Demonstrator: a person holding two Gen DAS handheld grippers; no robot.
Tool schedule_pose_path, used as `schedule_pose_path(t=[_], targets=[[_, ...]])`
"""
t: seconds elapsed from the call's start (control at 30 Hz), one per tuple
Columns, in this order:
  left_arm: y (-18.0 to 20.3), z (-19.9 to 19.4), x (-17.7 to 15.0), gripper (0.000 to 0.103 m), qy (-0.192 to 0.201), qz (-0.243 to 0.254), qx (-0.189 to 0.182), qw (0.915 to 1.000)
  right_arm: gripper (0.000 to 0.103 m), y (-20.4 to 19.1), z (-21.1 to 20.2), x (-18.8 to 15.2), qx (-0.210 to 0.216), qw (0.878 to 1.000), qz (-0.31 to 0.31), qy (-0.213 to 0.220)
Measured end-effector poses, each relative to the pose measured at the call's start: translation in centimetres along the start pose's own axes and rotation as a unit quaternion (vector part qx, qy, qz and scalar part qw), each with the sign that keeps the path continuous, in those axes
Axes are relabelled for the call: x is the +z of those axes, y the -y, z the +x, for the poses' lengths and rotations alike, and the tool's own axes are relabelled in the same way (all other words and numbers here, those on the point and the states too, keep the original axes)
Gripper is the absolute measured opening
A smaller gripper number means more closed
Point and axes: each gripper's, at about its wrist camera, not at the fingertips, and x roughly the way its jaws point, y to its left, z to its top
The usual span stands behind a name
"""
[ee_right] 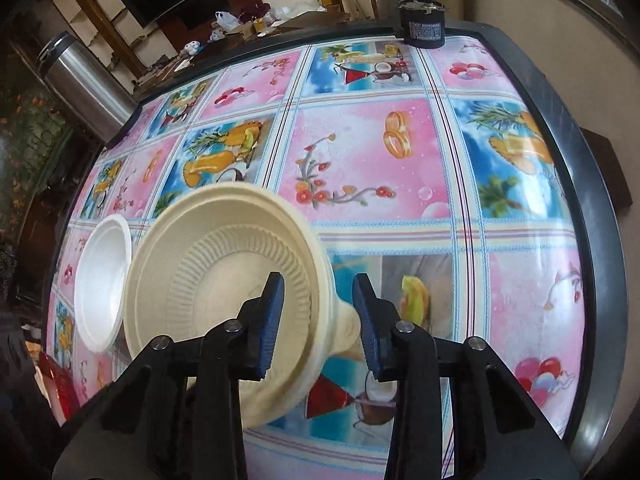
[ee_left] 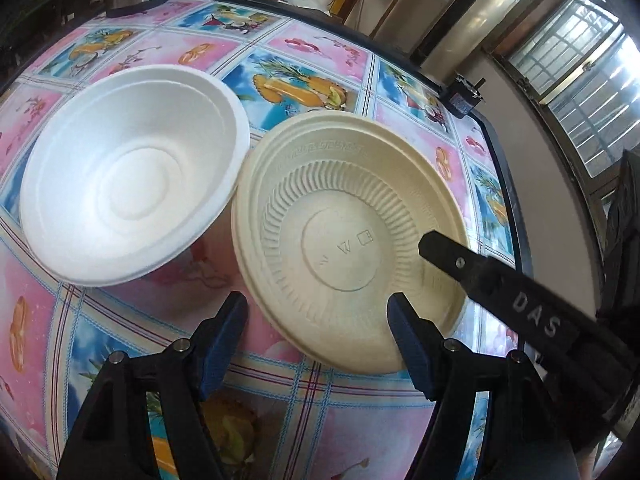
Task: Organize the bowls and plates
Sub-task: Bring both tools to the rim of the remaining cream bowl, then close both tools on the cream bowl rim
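A cream ribbed plate (ee_left: 344,236) lies on the patterned table, with a white foam bowl (ee_left: 128,176) touching its left rim. My left gripper (ee_left: 316,328) is open, its blue pads either side of the plate's near rim, holding nothing. My right gripper (ee_right: 318,320) is open and straddles the plate's (ee_right: 224,300) right rim, one finger over the plate, one outside; its finger shows over the plate's right side in the left wrist view (ee_left: 452,258). The bowl (ee_right: 102,280) sits left of the plate in the right wrist view.
The table (ee_right: 400,160) has a dark raised rim (ee_right: 592,208). A small black device (ee_right: 422,30) stands at the far edge. A steel cylinder (ee_right: 80,84) stands beyond the far left corner. A red item (ee_right: 60,384) sits at the near left.
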Motion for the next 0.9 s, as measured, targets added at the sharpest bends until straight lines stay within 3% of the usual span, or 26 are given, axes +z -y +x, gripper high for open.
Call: schedule_pose_path(t=[0.13,0.27,0.33,0.4,0.6,0.8,0.87,0.9], targets=[[-0.4,-0.9,-1.4,0.073,-0.022,0.035,0.0,0.9992,0.034,-0.2,-2.0,-3.1,0.006,1.0,-0.006,-0.001],[-1.2,-1.9,-2.3,0.073,-0.035,0.051,0.006,0.9981,0.034,-0.4,-4.3,-5.7,0.058,0.998,0.005,-0.004],[-2.0,-2.5,-2.5,0.073,-0.035,0.044,-0.001,0.9984,0.034,-0.3,-5.7,-6.2,0.056,0.998,0.011,0.02],[-2.6,-3.2,-2.4,0.073,-0.03,0.032,-0.003,0.999,0.035,0.3,-6.5,-5.5,0.045,0.998,0.022,0.037],[-3.5,-4.6,-1.0,0.075,0.004,-0.016,-0.009,0.9998,0.035,0.8,-3.7,-2.7,0.073,0.997,0.026,0.014],[-1.5,-1.5,-0.4,0.074,-0.016,-0.002,0.008,0.9998,0.031,0.2,-0.7,-2.1,0.056,0.998,0.025,0.0],[-1.2,-0.9,-0.7,0.069,-0.022,0.02,0.006,0.9995,0.024,0.4,-0.9,-2.8,0.046,0.999,0.025,0.001],[-1.0,-0.8,-0.9,0.049,-0.014,0.036,0.013,0.9992,0.024,0.5,-1.2,-3.3,0.043,0.999,0.026,0.003]])
